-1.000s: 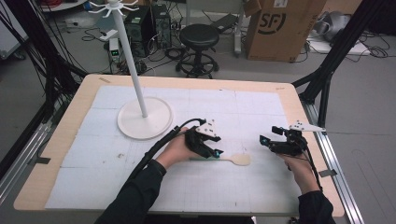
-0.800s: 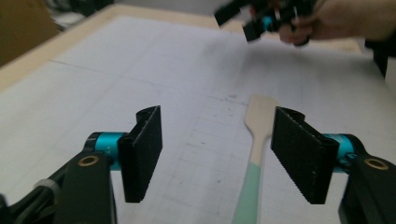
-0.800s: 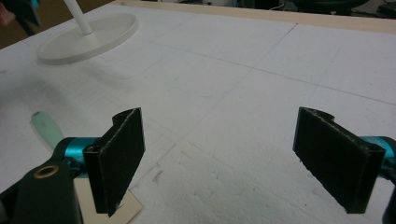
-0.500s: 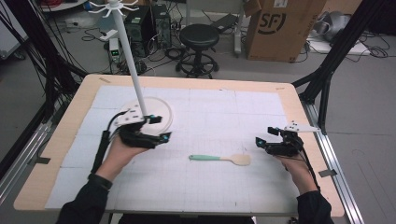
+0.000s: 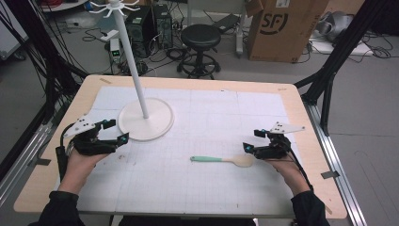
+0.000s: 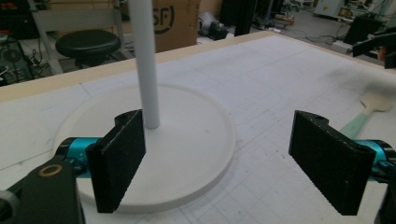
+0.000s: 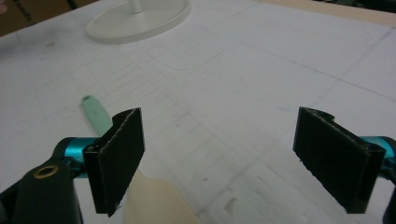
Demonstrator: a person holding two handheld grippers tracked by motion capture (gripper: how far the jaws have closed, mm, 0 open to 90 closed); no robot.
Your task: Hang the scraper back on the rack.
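A spatula [image 5: 221, 160] with a mint-green handle and a pale head lies flat on the white mat. My left gripper [image 5: 117, 131] hovers at the left, beside the round base of the white stand [image 5: 146, 121]. Its jaws have just been opening and stand open with nothing between them. In the left gripper view, the stand's base [image 6: 187, 140] lies beyond the left gripper [image 6: 219, 158], and the spatula [image 6: 376, 100] is far right. My right gripper [image 5: 252, 140] is open just right of the spatula's head. In the right gripper view, the spatula [image 7: 95, 114] runs under the left jaw of the right gripper [image 7: 219, 158].
The stand's thin pole [image 5: 131, 61] rises to hooks at the top. The mat covers a wooden table [image 5: 291, 94]. A stool [image 5: 201, 35], a cardboard box [image 5: 277, 23], cables and black frame legs stand beyond the far edge.
My left gripper has moved left from the spatula's handle to the stand's base and its jaws have widened. The spatula stays on the mat. My right gripper has edged left toward the spatula's head.
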